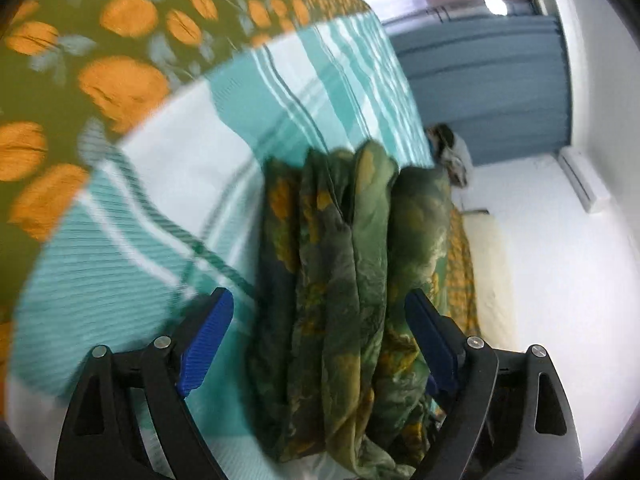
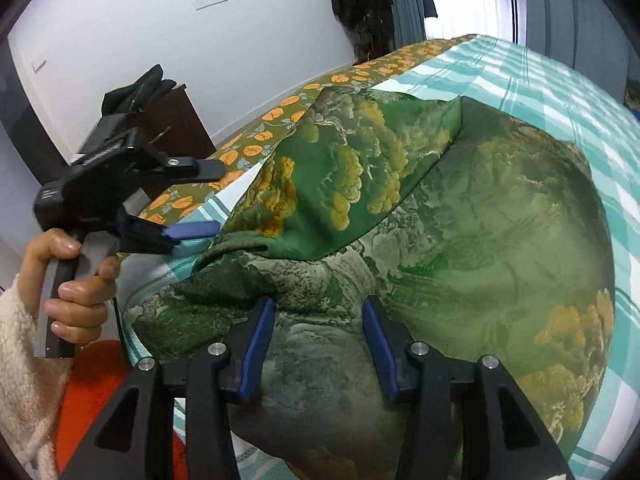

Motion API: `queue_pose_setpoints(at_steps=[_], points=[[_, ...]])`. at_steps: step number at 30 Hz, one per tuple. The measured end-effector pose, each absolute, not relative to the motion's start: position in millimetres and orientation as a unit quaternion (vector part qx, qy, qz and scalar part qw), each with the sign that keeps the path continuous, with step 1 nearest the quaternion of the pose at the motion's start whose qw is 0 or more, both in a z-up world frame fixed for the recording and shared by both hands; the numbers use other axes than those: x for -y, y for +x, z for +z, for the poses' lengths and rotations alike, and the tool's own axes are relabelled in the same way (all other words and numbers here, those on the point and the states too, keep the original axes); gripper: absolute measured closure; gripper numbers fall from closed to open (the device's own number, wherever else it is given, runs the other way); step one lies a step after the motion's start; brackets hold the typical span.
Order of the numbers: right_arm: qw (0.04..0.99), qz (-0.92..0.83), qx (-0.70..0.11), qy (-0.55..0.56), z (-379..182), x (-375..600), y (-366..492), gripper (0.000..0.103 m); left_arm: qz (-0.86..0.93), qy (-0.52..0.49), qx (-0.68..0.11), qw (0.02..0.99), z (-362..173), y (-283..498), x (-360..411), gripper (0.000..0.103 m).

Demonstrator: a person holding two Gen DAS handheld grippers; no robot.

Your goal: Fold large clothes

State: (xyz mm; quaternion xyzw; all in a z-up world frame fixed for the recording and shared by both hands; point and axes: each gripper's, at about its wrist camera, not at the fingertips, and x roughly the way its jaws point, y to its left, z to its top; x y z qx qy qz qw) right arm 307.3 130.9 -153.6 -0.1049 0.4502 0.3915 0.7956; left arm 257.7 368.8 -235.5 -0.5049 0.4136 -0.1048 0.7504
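A large green garment (image 2: pixel 460 240) with a yellow-and-grey landscape print lies spread on the bed, one flap folded over its upper left. In the right wrist view my right gripper (image 2: pixel 318 302) hovers over its near edge, open, with the blue pads (image 2: pixel 256 344) apart and the cloth flat beneath them. My left gripper (image 2: pixel 208 200), held by a hand (image 2: pixel 76 292) in a cream fleece sleeve, is at the garment's left edge. In the left wrist view a bunched fold of the garment (image 1: pixel 328 280) sits loosely between the wide-open jaws of the left gripper (image 1: pixel 318 294).
The garment rests on a teal-and-white checked sheet (image 1: pixel 120 260), itself on an olive bedspread (image 2: pixel 240 152) with orange flowers. A dark wooden cabinet (image 2: pixel 172 120) stands by the white wall. Blue curtains (image 1: pixel 480 80) hang beyond the bed. Dark clothes (image 2: pixel 360 0) hang in the corner.
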Motion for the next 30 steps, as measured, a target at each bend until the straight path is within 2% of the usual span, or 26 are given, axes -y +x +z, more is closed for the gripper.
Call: queue_pose_setpoints(at_steps=[7, 11, 15, 20, 26, 28, 30], points=[[0.796, 0.389, -0.452, -0.106, -154.4, -128.6, 307.5, 0.055, -0.159, -0.557, -0.378, 0.722, -252.0, 291.3, -362.2, 0.004], [0.797, 0.386, -0.451, -0.11, -153.8, -127.1, 304.4, 0.055, -0.181, -0.54, -0.375, 0.732, -247.6, 303.2, -351.7, 0.001], [0.799, 0.381, -0.45, -0.114, -155.3, -129.0, 304.1, 0.055, -0.193, -0.476, -0.408, 0.755, -233.8, 313.9, -328.4, 0.001], [0.807, 0.372, -0.441, -0.128, -158.4, -132.9, 300.1, 0.055, -0.173, -0.34, -0.509, 0.772, -228.8, 349.4, -293.4, 0.001], [0.796, 0.394, -0.454, -0.068, -133.6, -102.6, 304.8, 0.055, -0.162, -0.311, -0.547, 0.76, -228.9, 370.9, -291.6, 0.001], [0.798, 0.394, -0.456, -0.018, -119.5, -69.3, 309.3, 0.05, -0.162, -0.31, -0.547, 0.761, -228.6, 376.8, -291.1, 0.001], [0.818, 0.371, -0.438, 0.038, -108.6, -21.7, 316.1, 0.033, -0.162, -0.31, -0.546, 0.761, -229.7, 381.3, -290.9, 0.001]])
